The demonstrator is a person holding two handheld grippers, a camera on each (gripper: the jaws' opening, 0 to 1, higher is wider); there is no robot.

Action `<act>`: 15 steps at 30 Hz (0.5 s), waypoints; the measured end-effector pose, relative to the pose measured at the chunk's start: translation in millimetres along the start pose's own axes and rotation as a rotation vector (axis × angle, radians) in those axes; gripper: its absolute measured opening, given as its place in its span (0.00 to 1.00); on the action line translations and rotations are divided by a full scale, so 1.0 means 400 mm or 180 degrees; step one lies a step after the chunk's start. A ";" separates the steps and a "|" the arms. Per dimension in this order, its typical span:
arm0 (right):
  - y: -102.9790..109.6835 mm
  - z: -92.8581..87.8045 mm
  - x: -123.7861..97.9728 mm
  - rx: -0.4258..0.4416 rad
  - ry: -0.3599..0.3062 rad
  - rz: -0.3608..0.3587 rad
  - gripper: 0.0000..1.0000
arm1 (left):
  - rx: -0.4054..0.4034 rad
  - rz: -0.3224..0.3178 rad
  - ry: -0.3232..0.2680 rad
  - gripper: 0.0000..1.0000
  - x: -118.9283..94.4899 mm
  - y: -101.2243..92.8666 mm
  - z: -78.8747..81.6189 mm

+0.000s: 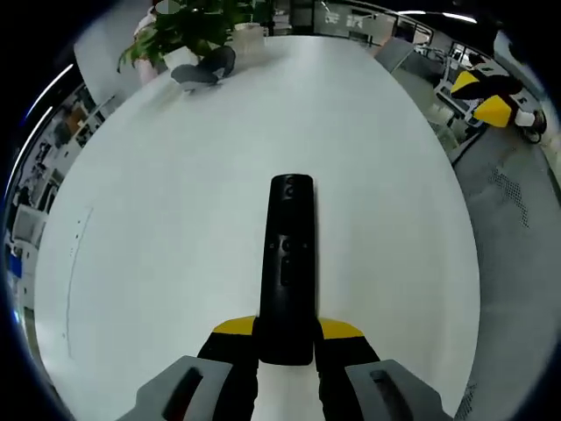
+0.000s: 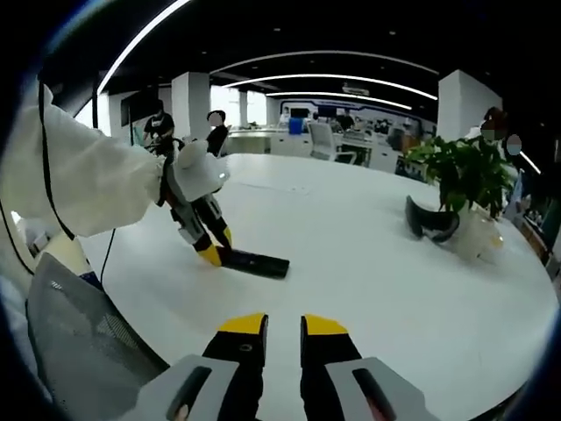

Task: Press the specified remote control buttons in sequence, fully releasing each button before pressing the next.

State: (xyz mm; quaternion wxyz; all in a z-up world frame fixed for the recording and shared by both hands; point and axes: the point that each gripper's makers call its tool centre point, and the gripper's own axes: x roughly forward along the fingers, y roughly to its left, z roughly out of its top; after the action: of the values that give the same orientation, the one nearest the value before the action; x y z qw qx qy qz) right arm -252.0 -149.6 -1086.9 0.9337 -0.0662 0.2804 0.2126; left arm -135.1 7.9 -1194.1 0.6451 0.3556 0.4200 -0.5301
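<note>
I had the long black plastic remote control (image 1: 289, 263) lying flat on the white round table (image 1: 158, 219), running up the middle of the left gripper view. The left gripper (image 1: 287, 344) was clamped on its near end, yellow-tipped jaws pinching either side; in the right gripper view that same gripper sat left of centre, with the remote (image 2: 256, 262) pointing toward the middle of the frame. The right gripper (image 2: 282, 326) hung at the bottom centre of its own view, jaws nearly together with a narrow gap and nothing between them, well apart from the remote. I judged this the steadying step, no button yet pressed. Next I would need to bring the right tip down squarely onto the first named button, then lift fully clear. A potted green plant (image 2: 465, 175) stood at the frame's right.
</note>
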 end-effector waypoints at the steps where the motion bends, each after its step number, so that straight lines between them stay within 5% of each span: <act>1: 0.001 0.000 0.000 0.0004 -0.0001 0.0005 0.10 | -0.0012 0.0006 -0.0003 0.24 0.000 -0.006 0.000; 15: 0.011 0.003 -0.005 0.0008 -0.0022 0.0070 0.05 | -0.0037 0.0009 -0.0005 0.24 -0.001 -0.089 -0.001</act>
State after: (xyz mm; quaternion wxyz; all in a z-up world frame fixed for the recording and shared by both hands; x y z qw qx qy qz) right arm -254.7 -145.9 -1084.8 0.9323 -0.0612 0.2782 0.2228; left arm -170.0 2.0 -1194.4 0.6484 0.3519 0.4220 -0.5270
